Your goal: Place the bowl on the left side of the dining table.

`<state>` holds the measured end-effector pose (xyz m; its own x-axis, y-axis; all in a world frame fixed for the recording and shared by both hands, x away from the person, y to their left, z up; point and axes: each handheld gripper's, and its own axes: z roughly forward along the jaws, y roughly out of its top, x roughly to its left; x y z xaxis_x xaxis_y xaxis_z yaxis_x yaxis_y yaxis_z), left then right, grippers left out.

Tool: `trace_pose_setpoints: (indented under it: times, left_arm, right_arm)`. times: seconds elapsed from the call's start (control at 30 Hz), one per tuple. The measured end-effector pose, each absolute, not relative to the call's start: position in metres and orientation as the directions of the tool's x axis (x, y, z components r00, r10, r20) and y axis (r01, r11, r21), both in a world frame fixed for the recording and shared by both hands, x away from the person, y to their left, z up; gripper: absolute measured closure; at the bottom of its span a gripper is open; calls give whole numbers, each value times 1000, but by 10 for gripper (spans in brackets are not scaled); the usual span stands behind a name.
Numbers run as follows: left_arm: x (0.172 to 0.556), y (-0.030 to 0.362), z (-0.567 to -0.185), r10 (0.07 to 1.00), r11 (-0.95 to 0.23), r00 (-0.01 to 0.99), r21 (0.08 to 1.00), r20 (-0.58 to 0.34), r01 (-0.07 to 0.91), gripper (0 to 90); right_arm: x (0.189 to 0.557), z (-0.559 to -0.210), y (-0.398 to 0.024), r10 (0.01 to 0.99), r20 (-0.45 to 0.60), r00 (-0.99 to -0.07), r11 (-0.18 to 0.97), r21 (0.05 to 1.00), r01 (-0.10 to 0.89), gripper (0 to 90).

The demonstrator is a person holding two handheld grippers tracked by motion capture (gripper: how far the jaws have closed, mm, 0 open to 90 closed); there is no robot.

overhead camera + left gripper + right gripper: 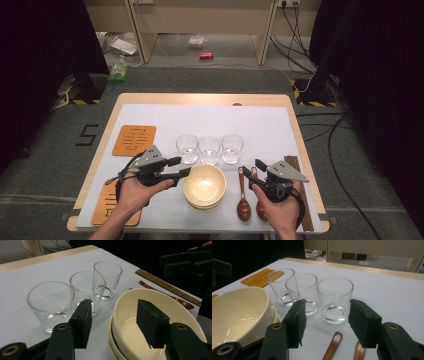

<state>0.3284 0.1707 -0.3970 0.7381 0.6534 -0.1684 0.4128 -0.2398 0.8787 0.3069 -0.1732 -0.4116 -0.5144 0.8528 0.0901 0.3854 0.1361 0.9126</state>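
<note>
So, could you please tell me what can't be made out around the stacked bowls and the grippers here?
- How many bowls are stacked: in the high view the top one covers the rest; the left gripper view's bottom edge cuts them.
- Spoon bowls: the right gripper view's bottom edge cuts them off.
- Nearer orange mat: the left hand covers part in the high view.
- Chopsticks: their count is too small to tell.
</note>
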Motion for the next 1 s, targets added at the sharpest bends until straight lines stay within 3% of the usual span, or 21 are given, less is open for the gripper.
trace_pose_setpoints:
  times: [0.43,1.0]
  left_arm:
    - [336,148,-410,637,-330,761,849,-121,412,500]
    - [345,141,-422,619,-389,778,818,-108,423,665]
  right_arm:
    - [308,-413,-174,853,92,-514,138,909,392,478]
    - [308,-413,-174,852,91,-516,141,909,393,478]
